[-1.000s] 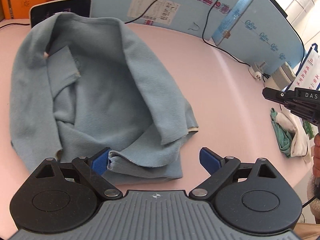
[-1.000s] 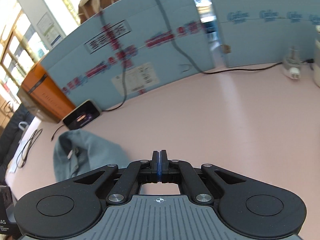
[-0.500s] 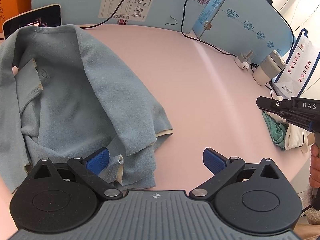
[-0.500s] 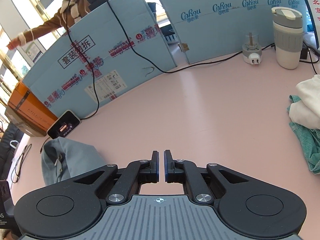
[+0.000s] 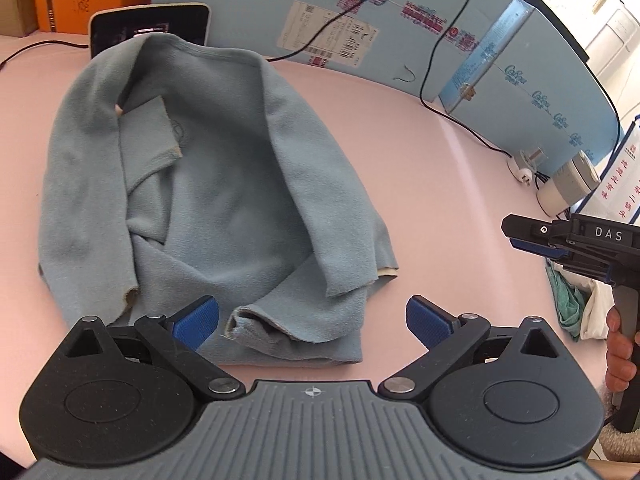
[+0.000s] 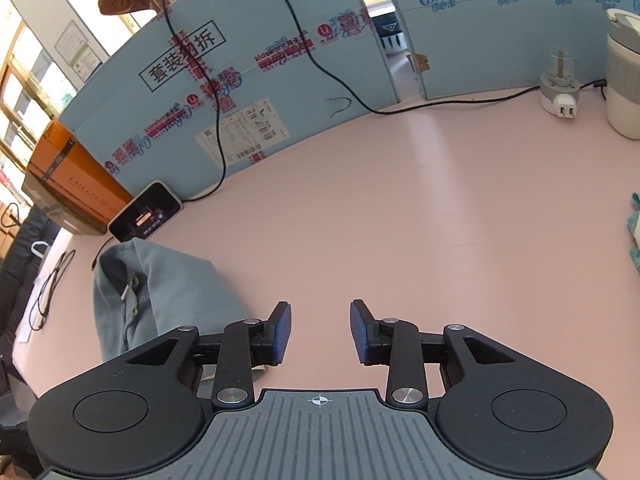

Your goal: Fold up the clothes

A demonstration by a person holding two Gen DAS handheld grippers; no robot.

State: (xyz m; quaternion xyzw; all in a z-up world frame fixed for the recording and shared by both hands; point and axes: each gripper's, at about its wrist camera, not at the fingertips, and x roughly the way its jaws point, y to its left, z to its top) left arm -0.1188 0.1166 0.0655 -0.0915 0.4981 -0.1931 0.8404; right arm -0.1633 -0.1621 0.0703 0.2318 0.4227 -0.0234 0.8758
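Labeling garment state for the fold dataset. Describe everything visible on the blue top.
The blue top is a soft, fleece-like grey-blue garment lying on the pink table, partly folded: both sides are turned in over the middle and a sleeve with a pale cuff crosses the chest. Pale lining shows at some edges. Its far end reaches a dark-screened device. The open left tongs hover at its near hem; contact cannot be told. Nothing grips it.

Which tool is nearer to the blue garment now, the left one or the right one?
Left. The left tool is open right at the near edge of the blue garment. The right tool, also open, is over bare table, with the garment off to its left.
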